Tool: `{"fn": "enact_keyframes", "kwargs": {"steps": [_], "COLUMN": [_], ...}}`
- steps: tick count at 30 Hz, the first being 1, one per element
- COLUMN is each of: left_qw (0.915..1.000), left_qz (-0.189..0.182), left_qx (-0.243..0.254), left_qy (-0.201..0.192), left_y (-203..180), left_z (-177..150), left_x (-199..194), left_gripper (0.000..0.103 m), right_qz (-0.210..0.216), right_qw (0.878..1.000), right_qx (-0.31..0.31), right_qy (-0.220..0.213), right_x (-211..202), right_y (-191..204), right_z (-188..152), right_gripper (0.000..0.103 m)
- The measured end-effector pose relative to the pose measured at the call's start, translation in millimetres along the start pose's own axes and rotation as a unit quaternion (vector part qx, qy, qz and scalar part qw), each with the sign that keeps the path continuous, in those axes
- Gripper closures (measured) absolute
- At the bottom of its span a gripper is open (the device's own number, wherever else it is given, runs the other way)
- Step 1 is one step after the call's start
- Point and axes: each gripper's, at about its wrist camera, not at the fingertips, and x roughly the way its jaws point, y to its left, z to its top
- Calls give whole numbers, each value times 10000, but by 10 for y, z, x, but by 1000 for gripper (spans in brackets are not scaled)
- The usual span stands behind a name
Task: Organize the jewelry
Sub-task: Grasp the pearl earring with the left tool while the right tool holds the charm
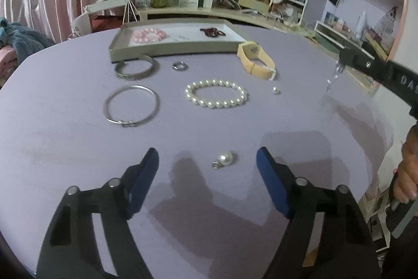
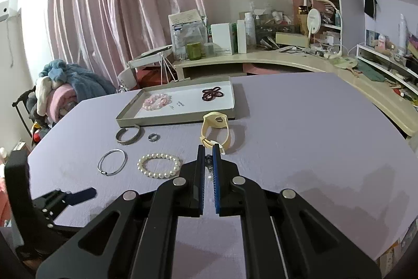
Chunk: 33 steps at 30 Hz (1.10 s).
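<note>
The left gripper [image 1: 207,157] stands open astride a pearl pendant [image 1: 225,158] on the lilac table [image 1: 65,148]. The right gripper [image 2: 208,157] pinches a sparkling chain [image 1: 334,80]. Beyond lie a pearl bracelet [image 1: 216,94], bangles, a watch [image 1: 256,60], then the tray [image 1: 172,50]. A cluttered desk [image 2: 287,59] and pink curtains [image 2: 117,4] stand behind.

Black hand-held gripper [image 2: 208,148] (blue pads)

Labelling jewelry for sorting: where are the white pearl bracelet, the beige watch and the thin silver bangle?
white pearl bracelet [image 1: 216,94], left wrist view, bead ring
beige watch [image 1: 254,58], left wrist view, strap
thin silver bangle [image 1: 132,105], left wrist view, hoop
</note>
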Motion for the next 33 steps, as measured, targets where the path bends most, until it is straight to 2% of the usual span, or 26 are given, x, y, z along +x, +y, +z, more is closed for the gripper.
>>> {"fn": "enact_keyframes", "kwargs": {"steps": [8,17,22,24,33], "left_qw": [9998,9996,9993,9994,9995], "left_qz": [110,267,345,344,322], "left_qx": [35,38,93,76,56], "left_qy": [164,94,60,65,55], "left_y": [-127,-184,-203,-198,-165], "left_z": [-15,1,-5,-6,0], "left_x": [149,175,172,171,159], "left_gripper": [43,60,74,85,88], "right_qz": [62,111,131,133,128], "right_qw": [10000,9999,9999,9999,9999], "right_qx": [2,43,62,57,59], "right_qy": [13,67,84,82,83], "right_x": [-29,-18,-13,-11,-6], "right_y": [-14,11,11,15,21], "right_z": [-43,-59,-61,-61,-65], "right_gripper": [97,97,97,97,97]}}
